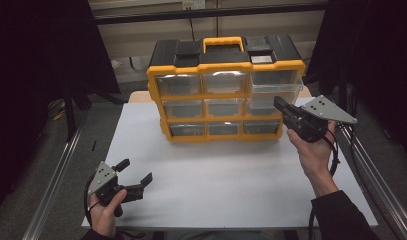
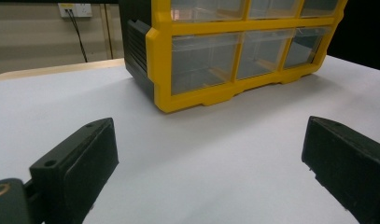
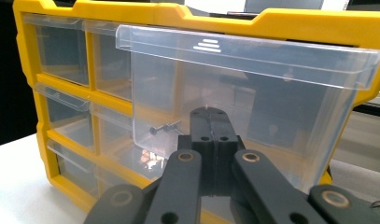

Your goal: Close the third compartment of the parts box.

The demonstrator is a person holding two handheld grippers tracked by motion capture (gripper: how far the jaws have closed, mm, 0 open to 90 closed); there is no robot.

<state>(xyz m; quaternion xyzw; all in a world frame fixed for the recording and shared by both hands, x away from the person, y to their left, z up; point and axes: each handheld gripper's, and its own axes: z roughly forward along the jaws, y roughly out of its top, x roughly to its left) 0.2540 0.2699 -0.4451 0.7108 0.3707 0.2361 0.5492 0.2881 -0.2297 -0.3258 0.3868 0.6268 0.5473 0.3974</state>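
A yellow and black drawer cabinet (image 1: 226,67) stands at the back of the white table top (image 1: 216,185). Its top right clear drawer (image 1: 276,86) is pulled partway out. In the right gripper view that drawer (image 3: 253,60) holds a couple of dark screws (image 3: 164,127). My right gripper (image 1: 279,103) is shut with nothing between its jaws, and its tip (image 3: 209,114) sits just in front of the drawer's clear face. My left gripper (image 1: 137,171) rests low near the table's front left, open and holding nothing. In its own view, the left gripper (image 2: 206,154) faces the cabinet (image 2: 197,95).
Metal rails run along both sides of the table (image 1: 56,175). A black frame bar (image 1: 206,12) crosses behind the cabinet. The other drawers (image 1: 223,106) are pushed in. Bare white surface lies between the left gripper and the cabinet.
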